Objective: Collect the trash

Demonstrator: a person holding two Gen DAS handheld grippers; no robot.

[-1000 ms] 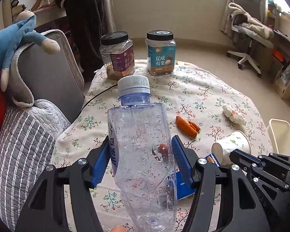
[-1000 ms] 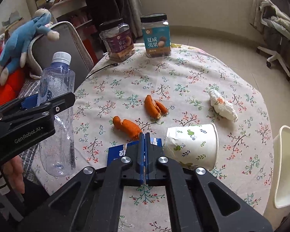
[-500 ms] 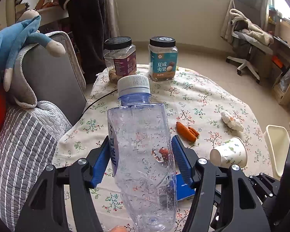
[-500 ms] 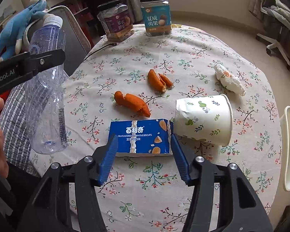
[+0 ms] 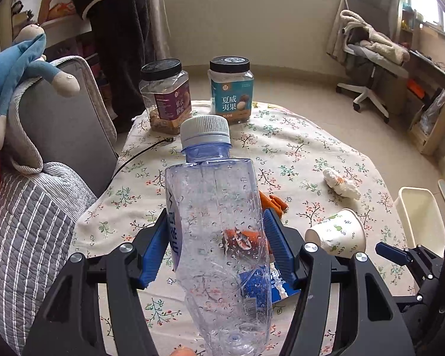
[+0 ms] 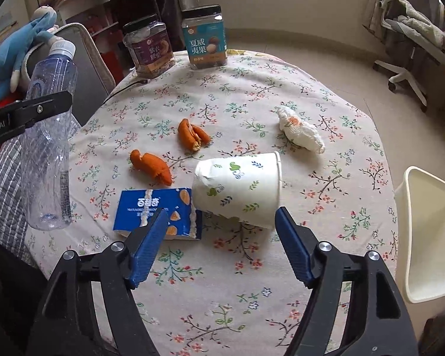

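So the left claw (image 5: 216, 255) is pinching an empty plastic water bottle (image 5: 219, 237) around its middle, cap pointing up and away, held above the near left edge of the worktop (image 6: 252, 281). That's one piece of trash picked up, but it isn't in the bin yet as far as I can see.

The right claw (image 6: 219, 237) has nothing in it, and its jaws are opening with the paper cup (image 6: 240, 187) lying on its side just past the tips, not between the pads yet. My guess is the cup is the next grab.

Still out on the floral cloth: the blue biscuit box (image 6: 155, 212) touching the cup's base on the left, two bits of orange peel (image 6: 151, 167) (image 6: 192, 135) a little farther out, and a crumpled tissue (image 6: 301, 133) to the far right. The two snack jars (image 6: 149, 49) (image 6: 204, 40) at the far edge look like keepers, not trash.

The white bin (image 6: 427, 237) sits off the right side of the worktop, and what shows of its inside looks empty. So I'd call this early days: one item in hand, five still lying out.
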